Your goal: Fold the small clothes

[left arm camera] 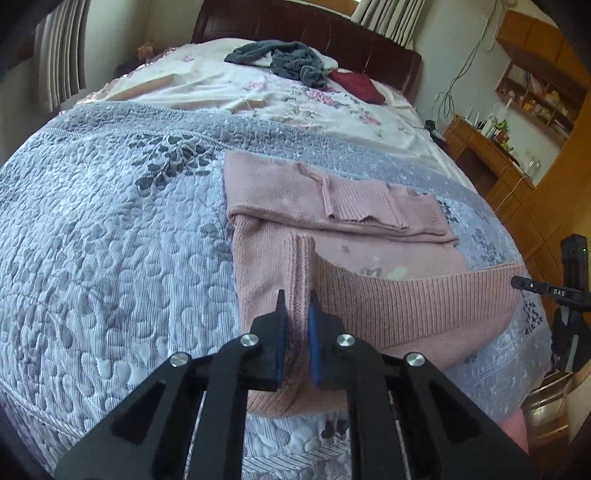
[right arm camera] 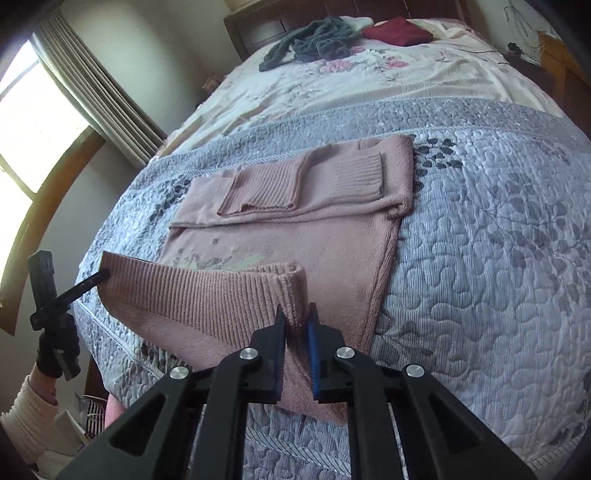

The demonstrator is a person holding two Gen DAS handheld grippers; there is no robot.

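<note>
A home bedroom: a bed (left arm camera: 110, 221) with quilted bedspread, dark wooden headboard (left arm camera: 332, 33), curtained window (right arm camera: 44, 122), cluttered wooden shelves (left arm camera: 535, 96).
</note>
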